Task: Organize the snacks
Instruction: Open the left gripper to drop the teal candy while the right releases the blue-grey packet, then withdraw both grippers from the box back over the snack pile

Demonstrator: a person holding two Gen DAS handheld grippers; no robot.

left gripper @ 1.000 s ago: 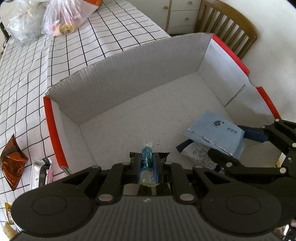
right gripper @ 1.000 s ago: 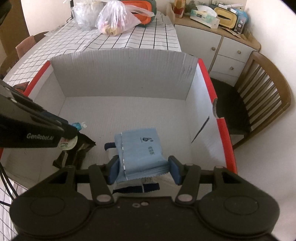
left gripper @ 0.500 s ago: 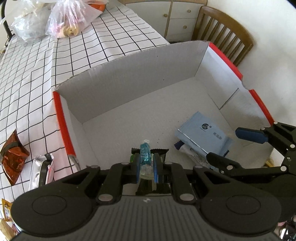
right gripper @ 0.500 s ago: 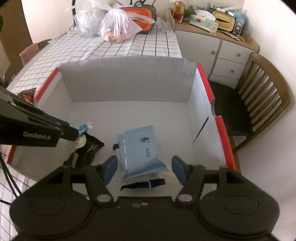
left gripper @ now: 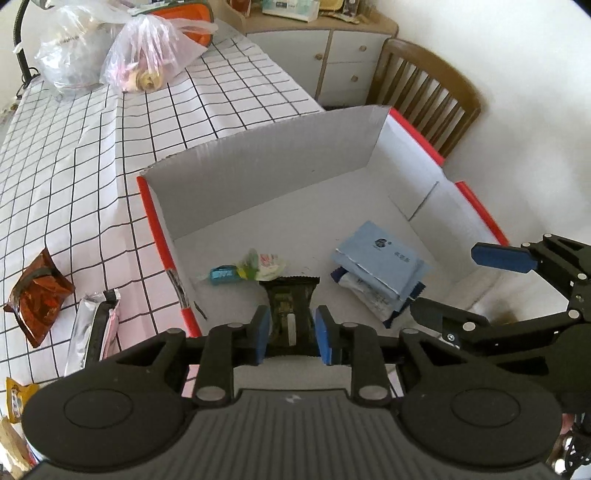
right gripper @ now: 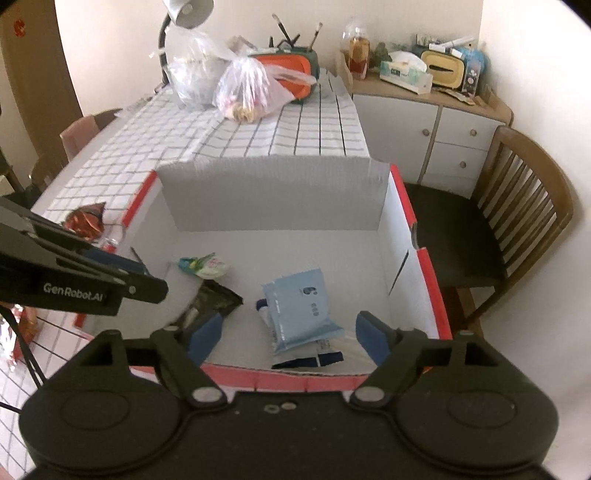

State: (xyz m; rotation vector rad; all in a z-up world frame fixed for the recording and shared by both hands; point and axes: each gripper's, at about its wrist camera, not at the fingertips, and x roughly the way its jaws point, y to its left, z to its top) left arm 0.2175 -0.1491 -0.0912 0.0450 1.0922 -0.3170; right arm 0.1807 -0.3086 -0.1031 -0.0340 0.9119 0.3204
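The cardboard box (left gripper: 266,173) with red edges stands on the checked tablecloth (left gripper: 74,155), and four snacks lie on its floor. The light blue packet (left gripper: 384,260) rests on a white-and-navy packet (left gripper: 364,295) near the box's right wall, its long axis running diagonally toward the far left corner. The dark packet (left gripper: 291,306) points straight away from the left gripper (left gripper: 291,334), whose blue pads stand apart with nothing between them. Just beyond it, the small teal-wrapped candy (left gripper: 223,275) and the pale green-and-white sweet (left gripper: 264,264) lie crosswise, touching. The right gripper (right gripper: 291,334) hangs wide open above the near wall.

Only the left view shows the silver packet (left gripper: 92,332) and the brown packet (left gripper: 37,299) clearly on the cloth outside the box; the right view alone shows the desk lamp (right gripper: 181,22).
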